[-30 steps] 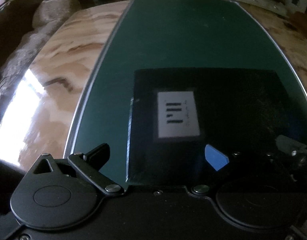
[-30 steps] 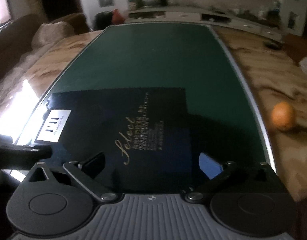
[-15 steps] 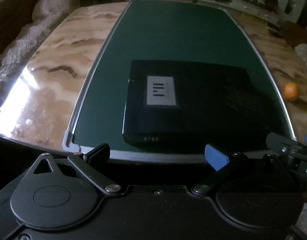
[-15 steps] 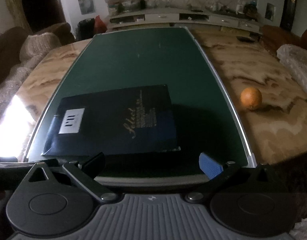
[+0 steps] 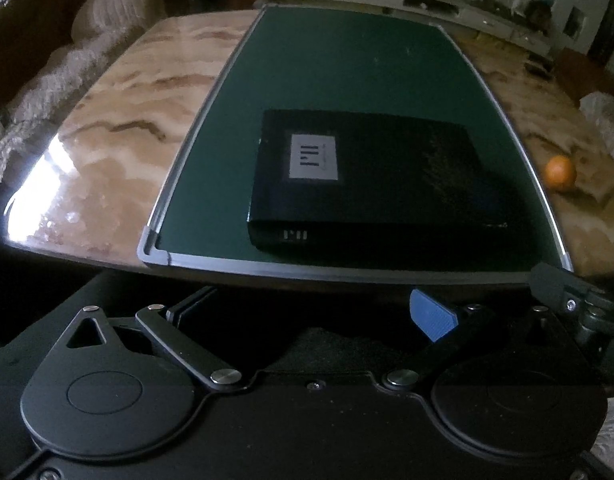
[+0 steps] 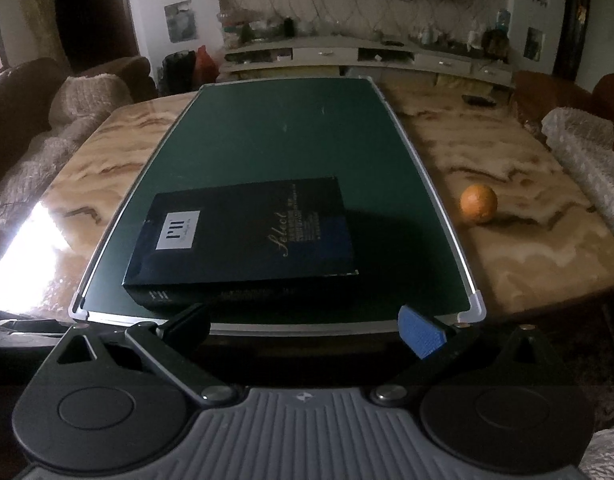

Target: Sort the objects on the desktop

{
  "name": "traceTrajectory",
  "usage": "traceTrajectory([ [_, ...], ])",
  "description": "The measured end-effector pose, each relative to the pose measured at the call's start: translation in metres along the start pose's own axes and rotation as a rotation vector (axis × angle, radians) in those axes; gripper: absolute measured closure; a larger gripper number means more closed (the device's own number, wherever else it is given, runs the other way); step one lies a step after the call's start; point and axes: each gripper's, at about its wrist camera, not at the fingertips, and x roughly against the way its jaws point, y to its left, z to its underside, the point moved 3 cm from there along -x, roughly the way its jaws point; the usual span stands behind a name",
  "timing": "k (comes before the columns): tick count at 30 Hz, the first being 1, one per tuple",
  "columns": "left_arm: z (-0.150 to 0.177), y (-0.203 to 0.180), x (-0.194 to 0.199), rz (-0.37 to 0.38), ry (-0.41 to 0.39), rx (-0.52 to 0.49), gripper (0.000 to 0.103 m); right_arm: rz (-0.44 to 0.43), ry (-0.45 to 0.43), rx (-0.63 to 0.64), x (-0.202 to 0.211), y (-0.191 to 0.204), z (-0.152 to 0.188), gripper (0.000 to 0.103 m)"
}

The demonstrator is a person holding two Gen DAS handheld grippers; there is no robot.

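Note:
A flat black box (image 5: pixel 371 176) with a white label and gold lettering lies on the near end of a dark green board (image 5: pixel 347 64) with a metal rim. It also shows in the right wrist view (image 6: pixel 243 240), on the same board (image 6: pixel 283 132). My left gripper (image 5: pixel 307 312) is open and empty, held off the table's near edge, below the box. My right gripper (image 6: pixel 303 326) is open and empty, just short of the board's near rim. The right gripper's finger shows at the right edge of the left wrist view.
The board lies on a marble table (image 6: pixel 507 168). An orange (image 6: pixel 478 203) sits on the marble right of the board; it shows in the left wrist view too (image 5: pixel 560 171). Sofas with throws flank the table (image 6: pixel 79 100). A low cabinet (image 6: pixel 363 56) stands behind.
Both grippers have pulled back from over the box to beyond the table's near edge. The box stays where it lay on the board.

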Motion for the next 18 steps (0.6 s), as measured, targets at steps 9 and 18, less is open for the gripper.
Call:
traceTrajectory([
  [9,0.005,-0.0056,0.0068,0.005,-0.014,-0.021,0.0,-0.01,0.005,-0.009,-0.0009,-0.0041,-0.0006,0.0],
  [18,0.0088,-0.01,0.0038,-0.001,-0.007,-0.036,0.0,-0.016,0.01,-0.011,-0.0012,-0.0083,0.0024,0.0],
])
